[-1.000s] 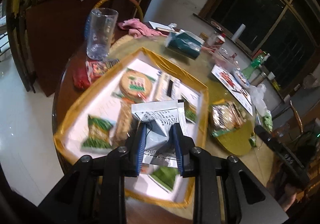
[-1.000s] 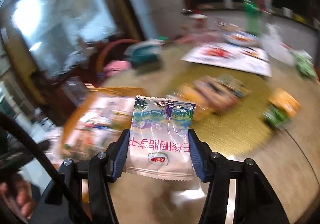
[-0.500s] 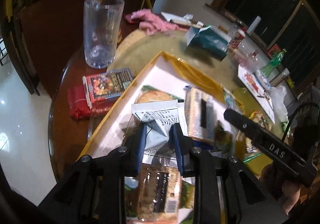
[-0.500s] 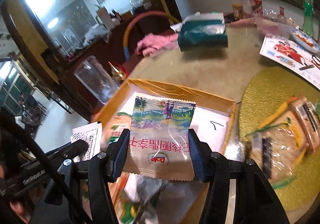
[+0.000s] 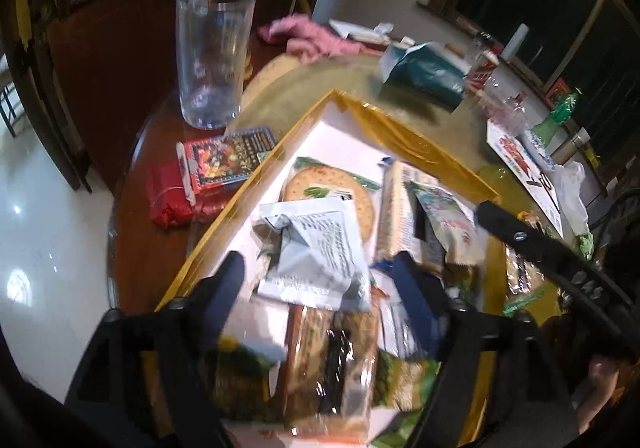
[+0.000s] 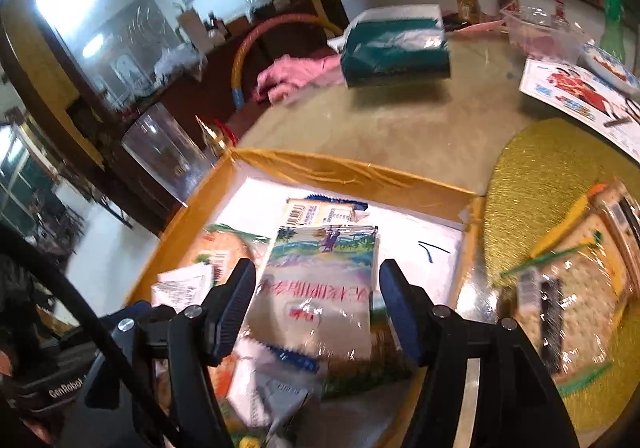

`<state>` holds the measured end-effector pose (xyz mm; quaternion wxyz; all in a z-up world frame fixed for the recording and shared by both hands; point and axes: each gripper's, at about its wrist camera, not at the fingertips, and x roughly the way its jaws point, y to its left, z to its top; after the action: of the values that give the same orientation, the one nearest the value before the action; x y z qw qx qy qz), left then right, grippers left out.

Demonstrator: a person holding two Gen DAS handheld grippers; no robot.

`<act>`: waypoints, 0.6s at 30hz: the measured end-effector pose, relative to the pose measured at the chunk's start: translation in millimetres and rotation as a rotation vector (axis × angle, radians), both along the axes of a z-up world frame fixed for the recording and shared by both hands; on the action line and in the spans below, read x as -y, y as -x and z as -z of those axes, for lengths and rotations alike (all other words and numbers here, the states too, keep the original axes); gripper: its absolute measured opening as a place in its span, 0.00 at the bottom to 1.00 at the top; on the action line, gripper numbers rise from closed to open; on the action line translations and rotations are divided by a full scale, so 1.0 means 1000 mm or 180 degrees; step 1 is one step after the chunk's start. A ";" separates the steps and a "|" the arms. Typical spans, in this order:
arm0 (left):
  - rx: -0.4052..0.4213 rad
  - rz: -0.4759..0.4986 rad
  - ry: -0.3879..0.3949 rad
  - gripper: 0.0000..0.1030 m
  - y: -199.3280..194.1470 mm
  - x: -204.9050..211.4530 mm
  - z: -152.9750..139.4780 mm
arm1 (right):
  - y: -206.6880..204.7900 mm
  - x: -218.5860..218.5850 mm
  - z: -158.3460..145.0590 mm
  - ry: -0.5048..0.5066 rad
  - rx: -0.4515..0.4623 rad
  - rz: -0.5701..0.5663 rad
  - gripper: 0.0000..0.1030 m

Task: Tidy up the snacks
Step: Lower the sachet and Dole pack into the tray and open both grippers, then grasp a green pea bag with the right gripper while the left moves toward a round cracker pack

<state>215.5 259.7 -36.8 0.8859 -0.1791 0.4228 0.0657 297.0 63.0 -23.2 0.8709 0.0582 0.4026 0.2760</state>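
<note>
A yellow-rimmed tray (image 5: 400,132) with a white floor holds several snack packs. My left gripper (image 5: 320,284) hangs over its near half, jaws opening. A crumpled white packet (image 5: 316,248) lies loose between them on the pile, clear of both pads. To its right, my right gripper (image 6: 318,304) is over the same tray (image 6: 352,172), and its jaws are opening too. The Dole fruit packet (image 6: 320,288) rests flat on the other packs, with a gap to each pad. A round cracker pack (image 5: 328,184) lies behind the white packet.
Left of the tray stand a clear tumbler (image 5: 212,60) and red snack packs (image 5: 224,160). A teal tissue pack (image 6: 396,48) and pink cloth (image 6: 296,76) lie behind. On the right, a gold mat (image 6: 532,176) carries cracker packs (image 6: 568,288), beside a printed leaflet (image 6: 580,100).
Both grippers came in low over the tray and spread their jaws. The white packet and the Dole packet, gripped before, now lie free on the pile.
</note>
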 end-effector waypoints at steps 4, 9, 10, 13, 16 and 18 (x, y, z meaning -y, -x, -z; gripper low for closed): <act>0.0188 0.0004 -0.0075 0.77 0.034 0.024 -0.016 | 0.038 0.035 -0.024 -0.0243 0.0150 0.0019 0.68; 0.0436 0.0127 -0.0069 0.82 0.082 0.074 -0.026 | 0.091 0.095 -0.034 -0.0551 0.0180 0.0056 0.72; 0.0428 0.0153 -0.0071 0.82 0.085 0.083 -0.027 | 0.098 0.106 -0.033 -0.0594 0.0149 0.0059 0.72; 0.0423 0.0328 -0.0004 0.82 0.099 0.116 -0.030 | 0.119 0.146 -0.026 -0.0679 0.0038 0.0176 0.72; 0.0413 0.0532 -0.0027 0.82 0.105 0.147 -0.031 | 0.136 0.185 -0.018 -0.0694 0.0009 0.0336 0.72; 0.0370 0.0624 -0.0040 0.82 0.106 0.165 -0.029 | 0.146 0.213 -0.010 -0.0654 -0.0020 0.0506 0.72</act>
<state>109.6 95.0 -7.6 0.9123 -0.1348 0.3857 -0.0291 151.4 -149.9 -13.0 0.8782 0.1797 0.3690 0.2456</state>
